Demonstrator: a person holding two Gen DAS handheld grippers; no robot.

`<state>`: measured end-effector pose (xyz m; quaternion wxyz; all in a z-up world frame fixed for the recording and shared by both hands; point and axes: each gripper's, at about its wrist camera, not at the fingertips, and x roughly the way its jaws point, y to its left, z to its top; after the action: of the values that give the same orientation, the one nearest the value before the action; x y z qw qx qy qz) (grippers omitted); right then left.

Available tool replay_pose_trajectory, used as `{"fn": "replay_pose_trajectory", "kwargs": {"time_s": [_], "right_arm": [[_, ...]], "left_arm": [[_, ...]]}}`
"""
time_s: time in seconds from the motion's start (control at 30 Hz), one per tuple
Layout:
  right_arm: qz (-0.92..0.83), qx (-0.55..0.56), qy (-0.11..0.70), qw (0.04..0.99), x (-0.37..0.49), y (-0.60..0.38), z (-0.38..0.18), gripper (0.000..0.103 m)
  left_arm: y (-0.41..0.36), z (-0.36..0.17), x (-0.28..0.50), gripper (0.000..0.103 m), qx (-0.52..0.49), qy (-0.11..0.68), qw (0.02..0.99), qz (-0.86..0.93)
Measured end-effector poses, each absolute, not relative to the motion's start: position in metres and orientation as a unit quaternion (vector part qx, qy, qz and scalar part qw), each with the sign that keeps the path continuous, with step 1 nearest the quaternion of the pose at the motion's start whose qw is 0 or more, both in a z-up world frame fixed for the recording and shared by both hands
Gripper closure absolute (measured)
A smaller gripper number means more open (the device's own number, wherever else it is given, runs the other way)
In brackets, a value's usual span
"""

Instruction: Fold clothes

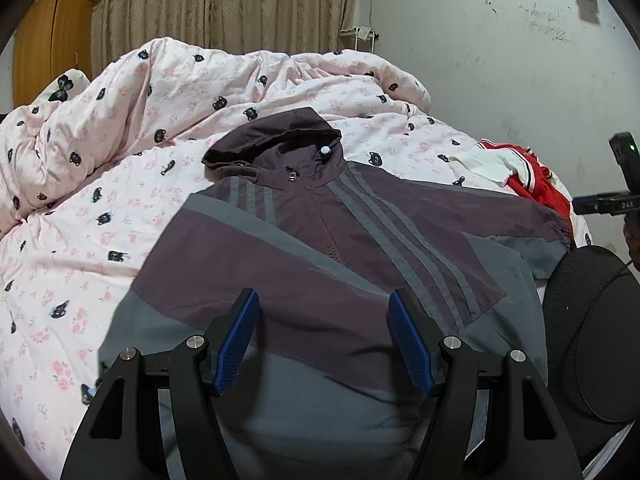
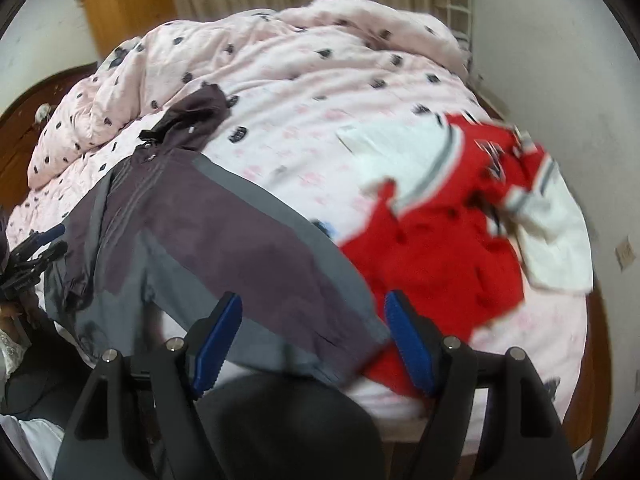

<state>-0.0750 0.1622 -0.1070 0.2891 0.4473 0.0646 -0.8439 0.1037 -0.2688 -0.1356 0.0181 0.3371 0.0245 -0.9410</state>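
Between my left gripper (image 1: 324,344) and right gripper (image 2: 314,340), both with jaws open and empty, the hooded jacket (image 1: 320,240) lies front-up near the bed's (image 1: 80,220) front edge. I judge folding barely begun; next I need its right sleeve (image 2: 280,264).

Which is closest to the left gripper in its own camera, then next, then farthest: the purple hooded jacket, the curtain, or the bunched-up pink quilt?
From the left gripper:
1. Purple hooded jacket, spread right under the open fingers.
2. Bunched-up pink quilt, heaped behind the jacket's hood.
3. Curtain, hanging at the back wall.
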Motion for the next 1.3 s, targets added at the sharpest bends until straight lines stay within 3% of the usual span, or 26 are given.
{"fn": "replay_pose_trajectory", "kwargs": {"time_s": [0.17,0.37,0.67,0.73,0.9,1.3], "right_arm": [[-0.835,0.464,0.041,0.292,-0.075,0.181,-0.12,0.038],[-0.822,0.485,-0.002,0.298,-0.082,0.193,-0.138,0.04],[-0.807,0.504,-0.031,0.305,-0.095,0.19,-0.16,0.055],[-0.808,0.504,-0.028,0.303,-0.095,0.189,-0.158,0.06],[-0.812,0.497,-0.015,0.306,-0.091,0.187,-0.146,0.09],[-0.799,0.461,-0.025,0.386,-0.074,0.15,-0.089,0.094]], "left_arm": [[-0.266,-0.144,0.093,0.041,0.35,0.025,0.025,-0.936],[-0.265,-0.149,0.088,0.041,0.36,0.025,0.031,-0.932],[-0.266,-0.153,0.086,0.041,0.365,0.024,0.033,-0.93],[-0.265,-0.153,0.086,0.041,0.366,0.024,0.033,-0.93],[-0.266,-0.154,0.085,0.041,0.368,0.025,0.032,-0.929],[-0.268,-0.154,0.085,0.04,0.369,0.031,0.027,-0.929]]}}
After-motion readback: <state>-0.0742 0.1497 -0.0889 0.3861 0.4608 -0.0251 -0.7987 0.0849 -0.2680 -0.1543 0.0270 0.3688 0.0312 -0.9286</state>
